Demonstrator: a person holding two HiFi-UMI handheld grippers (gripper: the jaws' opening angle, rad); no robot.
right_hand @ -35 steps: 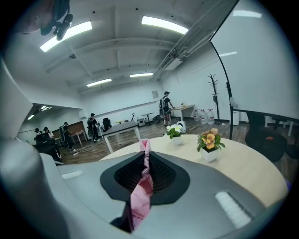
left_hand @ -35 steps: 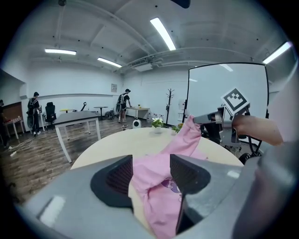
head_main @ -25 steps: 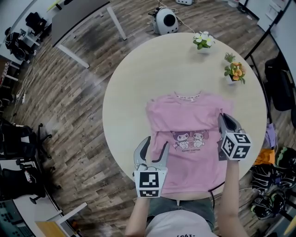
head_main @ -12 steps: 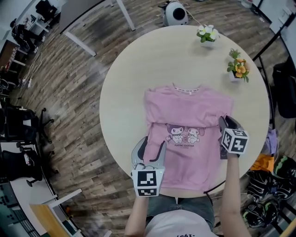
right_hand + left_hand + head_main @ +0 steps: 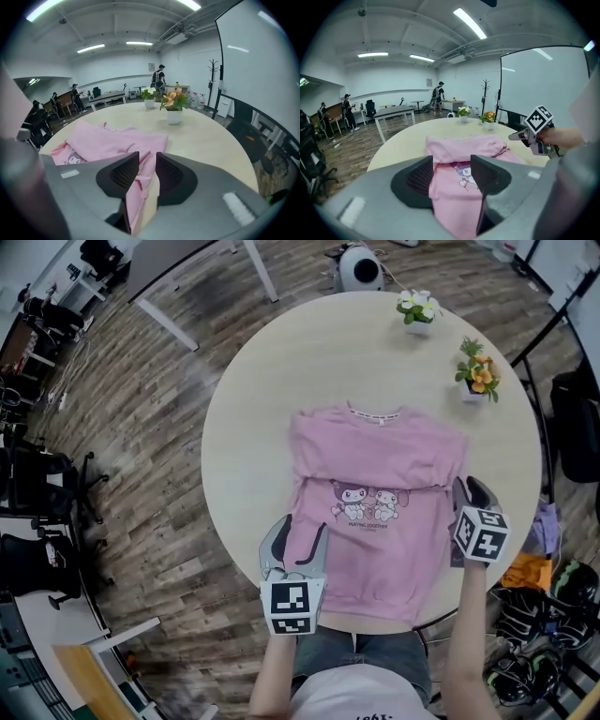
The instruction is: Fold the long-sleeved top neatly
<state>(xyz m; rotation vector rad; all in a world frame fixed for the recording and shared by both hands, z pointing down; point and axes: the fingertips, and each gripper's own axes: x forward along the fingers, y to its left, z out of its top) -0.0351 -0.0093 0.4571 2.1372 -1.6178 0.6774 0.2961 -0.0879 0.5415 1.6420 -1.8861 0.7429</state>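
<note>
A pink long-sleeved top [image 5: 375, 474] with a cartoon print lies flat on the round table [image 5: 253, 399], its sleeves folded across the chest. My left gripper [image 5: 297, 532] hangs open over the top's near-left part; in the left gripper view its jaws [image 5: 452, 171] frame the pink cloth with nothing between them. My right gripper [image 5: 469, 488] sits at the top's right edge. Its jaws [image 5: 147, 165] have just been opening and stand a little apart, with the pink edge [image 5: 140, 183] lying below the gap, not pinched.
Two small potted plants [image 5: 417, 307] [image 5: 478, 376] stand at the table's far right. A white round device [image 5: 361, 268] sits on the wooden floor beyond the table. Bags and shoes [image 5: 553, 606] lie on the floor to the right, office chairs [image 5: 37, 493] to the left.
Both grippers have drawn back toward the table's near edge. The right one has come off the top's right side and now sits just beside its edge.
</note>
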